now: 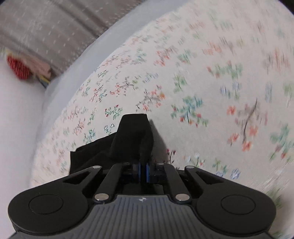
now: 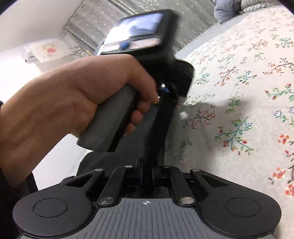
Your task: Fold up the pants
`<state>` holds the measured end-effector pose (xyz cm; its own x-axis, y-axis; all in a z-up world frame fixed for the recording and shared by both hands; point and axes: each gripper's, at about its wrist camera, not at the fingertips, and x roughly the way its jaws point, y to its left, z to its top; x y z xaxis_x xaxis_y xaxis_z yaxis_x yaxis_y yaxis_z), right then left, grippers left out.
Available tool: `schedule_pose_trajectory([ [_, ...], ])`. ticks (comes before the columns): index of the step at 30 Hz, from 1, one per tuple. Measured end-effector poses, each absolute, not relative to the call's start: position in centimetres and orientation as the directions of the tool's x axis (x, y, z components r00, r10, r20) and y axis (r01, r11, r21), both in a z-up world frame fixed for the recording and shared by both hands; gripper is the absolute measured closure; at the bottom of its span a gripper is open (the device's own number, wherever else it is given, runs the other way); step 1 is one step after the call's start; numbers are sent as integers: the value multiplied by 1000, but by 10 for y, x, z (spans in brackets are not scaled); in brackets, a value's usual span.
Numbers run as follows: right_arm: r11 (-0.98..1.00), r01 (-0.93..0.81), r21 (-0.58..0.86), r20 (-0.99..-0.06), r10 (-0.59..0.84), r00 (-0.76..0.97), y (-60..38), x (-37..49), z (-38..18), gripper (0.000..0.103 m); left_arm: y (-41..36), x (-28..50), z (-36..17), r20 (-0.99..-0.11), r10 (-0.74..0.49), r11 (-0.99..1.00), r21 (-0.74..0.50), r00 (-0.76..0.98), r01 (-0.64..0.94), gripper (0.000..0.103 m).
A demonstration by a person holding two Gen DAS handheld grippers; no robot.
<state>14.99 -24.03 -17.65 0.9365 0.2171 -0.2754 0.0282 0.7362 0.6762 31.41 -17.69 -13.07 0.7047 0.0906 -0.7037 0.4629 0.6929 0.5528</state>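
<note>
You hold the pants (image 1: 128, 141) in both tools above the bed (image 1: 202, 82). The left gripper (image 1: 143, 165) has its jaws clenched on a bunch of the black cloth, which stands up in front of the camera and falls down to the left side. The right gripper (image 2: 147, 172) also has its jaws closed on a band of the same dark cloth, and this band runs tight from it up toward the other tool.

The risk I see is a slip. Each tool seems to pinch only a narrow edge of the cloth, so if you pull the two apart too strongly, one edge may come out and the fold will be lost. The left view is also blurred over the flowered sheet, which suggests quick motion; a fast swing could let the hanging part twist or land in wrinkles. I cannot tell how much of the pants hangs below, because most of the garment is hidden under the tools.

The right wrist view shows what the left does not: your left hand (image 2: 82, 95) around the grey handle of the other tool, and the stretched cloth between the two tools, also a pillow (image 2: 225, 11) at the far end of the bed. The left wrist view alone shows the loose cloth drooping near the bed edge, and a red thing (image 1: 18, 69) by the curtain (image 1: 46, 27).
</note>
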Motion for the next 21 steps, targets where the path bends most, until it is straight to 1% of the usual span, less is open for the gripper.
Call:
schedule_pose_trajectory([
  [6, 749, 34, 661, -298, 220, 929, -259, 133, -162, 96, -171, 318, -97, -763, -32, 826, 343, 646, 446, 97],
  [10, 775, 53, 630, -313, 190, 931, -278, 115, -137, 96, -186, 302, -74, -760, -129, 859, 235, 637, 455, 98],
  [14, 798, 96, 595, -334, 136, 933, -306, 93, -110, 96, -206, 288, -48, -751, -238, 884, 96, 616, 458, 98],
  [18, 844, 144, 517, -401, 90, 912, -339, 71, -81, 96, -237, 267, -31, -725, -323, 888, -11, 609, 459, 98],
  [21, 881, 167, 442, -466, 67, 882, -364, 63, -68, 95, -257, 259, -34, -710, -360, 891, -70, 605, 449, 98],
])
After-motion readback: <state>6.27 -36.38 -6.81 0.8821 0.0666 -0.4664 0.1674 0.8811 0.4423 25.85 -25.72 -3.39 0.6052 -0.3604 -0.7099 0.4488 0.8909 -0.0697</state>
